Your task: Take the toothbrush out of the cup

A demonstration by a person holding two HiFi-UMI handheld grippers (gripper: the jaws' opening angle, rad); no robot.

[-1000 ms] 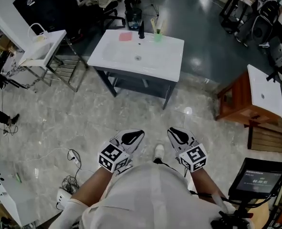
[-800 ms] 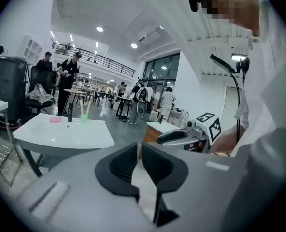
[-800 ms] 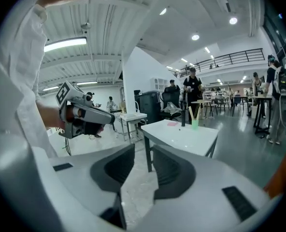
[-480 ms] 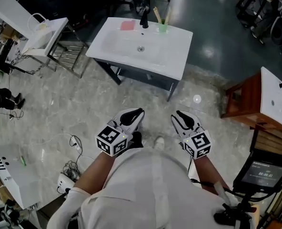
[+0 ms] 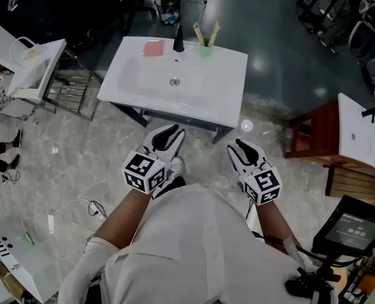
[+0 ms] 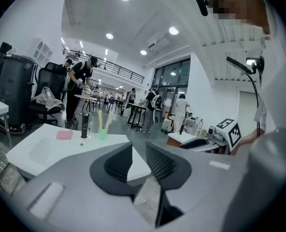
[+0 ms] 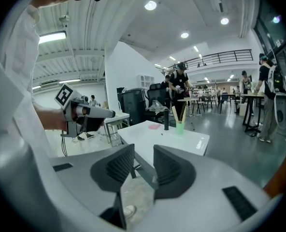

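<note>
A green cup (image 5: 205, 49) stands at the back edge of the white washbasin (image 5: 225, 87), with two pale toothbrushes (image 5: 199, 34) sticking up out of it. Both grippers are held in the air short of the basin's near edge, far from the cup. My left gripper (image 5: 169, 133) has its jaws opening, with nothing between them. My right gripper (image 5: 241, 148) stands open and empty. The left gripper view shows the cup (image 6: 103, 134) far beyond the left gripper (image 6: 139, 152). In the right gripper view the cup (image 7: 180, 127) stands well past the right gripper (image 7: 144, 154).
A black tap (image 5: 178, 40) and a pink pad (image 5: 152, 48) sit on the basin left of the cup. A wooden stand with a white top (image 5: 354, 128) is at the right, a smaller basin on a rack (image 5: 32, 68) at the left. Cables (image 5: 94, 206) lie on the floor.
I have stepped toward the washbasin, so it sits closer below me. Both grippers have moved forward with me and now reach near its front edge.
</note>
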